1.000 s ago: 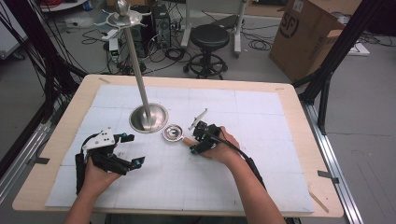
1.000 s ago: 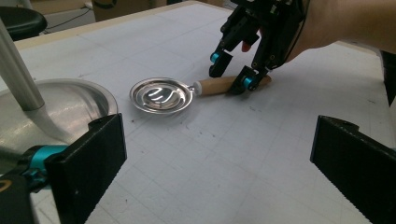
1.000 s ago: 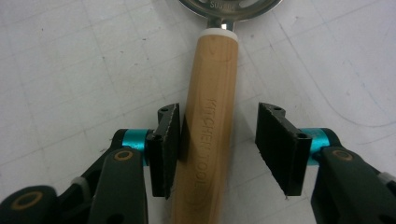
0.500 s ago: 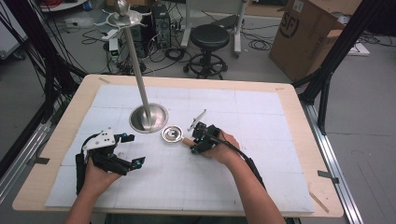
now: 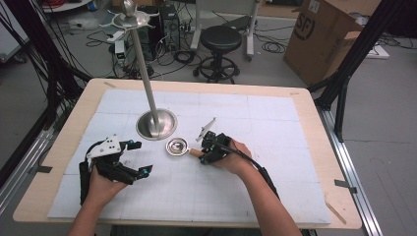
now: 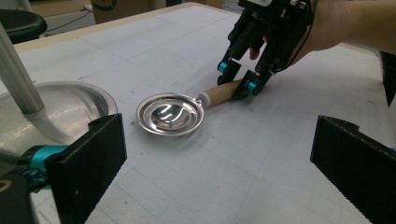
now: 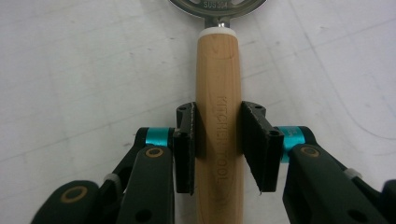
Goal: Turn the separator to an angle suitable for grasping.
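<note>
White paper covers the counter (image 5: 275,162). From high up, the ladle (image 5: 178,147) lies mid-frame beside the stand (image 5: 156,124).

Left gripper view: left tool (image 6: 217,154) jaws wide apart, holding nothing.

Right gripper view: right tool (image 7: 218,144) has just squeezed onto the wooden handle (image 7: 218,74), frame center.

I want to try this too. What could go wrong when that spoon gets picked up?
The right gripper pinches the round wooden handle far from the shiny bowl, so the spoon might tip bowl-down or twist. The metal stand is right beside the bowl, so lifting could bump it.
</note>
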### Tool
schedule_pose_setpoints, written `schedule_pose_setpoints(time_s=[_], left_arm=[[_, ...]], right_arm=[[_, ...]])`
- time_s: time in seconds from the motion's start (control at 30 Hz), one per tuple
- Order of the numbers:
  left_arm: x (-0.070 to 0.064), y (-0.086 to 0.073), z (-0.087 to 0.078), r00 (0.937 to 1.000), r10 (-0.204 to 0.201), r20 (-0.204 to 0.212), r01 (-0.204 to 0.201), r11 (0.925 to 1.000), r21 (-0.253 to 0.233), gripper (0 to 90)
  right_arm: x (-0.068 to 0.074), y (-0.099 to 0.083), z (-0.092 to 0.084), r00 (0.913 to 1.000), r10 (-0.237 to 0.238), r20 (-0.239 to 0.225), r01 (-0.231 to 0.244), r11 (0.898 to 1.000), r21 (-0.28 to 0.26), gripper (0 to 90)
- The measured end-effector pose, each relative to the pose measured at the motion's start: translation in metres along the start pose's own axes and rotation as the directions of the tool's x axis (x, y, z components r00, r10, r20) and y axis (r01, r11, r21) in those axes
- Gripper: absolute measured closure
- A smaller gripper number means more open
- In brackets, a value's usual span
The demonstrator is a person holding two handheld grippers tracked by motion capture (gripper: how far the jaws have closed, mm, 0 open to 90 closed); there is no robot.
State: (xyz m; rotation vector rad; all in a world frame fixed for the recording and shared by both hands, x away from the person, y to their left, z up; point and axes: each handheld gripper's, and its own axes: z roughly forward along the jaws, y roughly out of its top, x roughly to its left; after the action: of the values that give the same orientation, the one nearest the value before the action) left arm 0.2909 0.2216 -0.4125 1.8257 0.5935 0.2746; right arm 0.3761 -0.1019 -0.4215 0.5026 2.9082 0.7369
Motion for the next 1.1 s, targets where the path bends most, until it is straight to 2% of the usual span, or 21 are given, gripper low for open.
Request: schedule_pose_setpoints(time_s=[0.17, 0.23, 0.33, 0.37, 0.47, 0.7, 1.1], left_arm=[[0.000, 0.000, 0.000, 1.0000, 0.001, 0.002, -0.001, 1.0000, -0.001, 4.2], [0.000, 0.000, 0.000, 1.0000, 0.001, 0.002, -0.001, 1.0000, -0.001, 4.2], [-0.001, 0.000, 0.000, 1.0000, 0.002, 0.004, -0.002, 1.0000, -0.001, 4.2], [-0.001, 0.000, 0.000, 1.0000, -0.001, 0.003, 0.001, 1.0000, 0.000, 4.2], [-0.001, 0.000, 0.000, 1.0000, 0.001, 0.004, -0.001, 1.0000, 0.000, 4.2], [-0.001, 0.000, 0.001, 1.0000, 0.002, 0.001, -0.002, 1.0000, 0.003, 4.2], [-0.001, 0.000, 0.001, 1.0000, 0.002, 0.001, -0.002, 1.0000, 0.007, 4.2]], right_arm=[[0.008, 0.003, 0.001, 0.9995, -0.030, -0.012, 0.030, 1.000, -0.004, 66.9], [0.017, 0.005, 0.003, 0.9985, -0.052, -0.019, 0.051, 0.999, -0.008, 66.9], [0.022, 0.006, 0.004, 0.9972, -0.071, -0.023, 0.071, 0.997, -0.016, 66.9], [0.028, 0.007, 0.005, 0.9961, -0.085, -0.025, 0.084, 0.996, -0.023, 66.9], [0.031, 0.008, 0.005, 0.9951, -0.095, -0.027, 0.095, 0.995, -0.023, 66.9], [0.047, 0.014, 0.009, 0.9878, -0.145, -0.055, 0.143, 0.989, -0.038, 66.8], [0.070, 0.028, 0.019, 0.9780, -0.189, -0.090, 0.183, 0.981, -0.062, 66.7]])
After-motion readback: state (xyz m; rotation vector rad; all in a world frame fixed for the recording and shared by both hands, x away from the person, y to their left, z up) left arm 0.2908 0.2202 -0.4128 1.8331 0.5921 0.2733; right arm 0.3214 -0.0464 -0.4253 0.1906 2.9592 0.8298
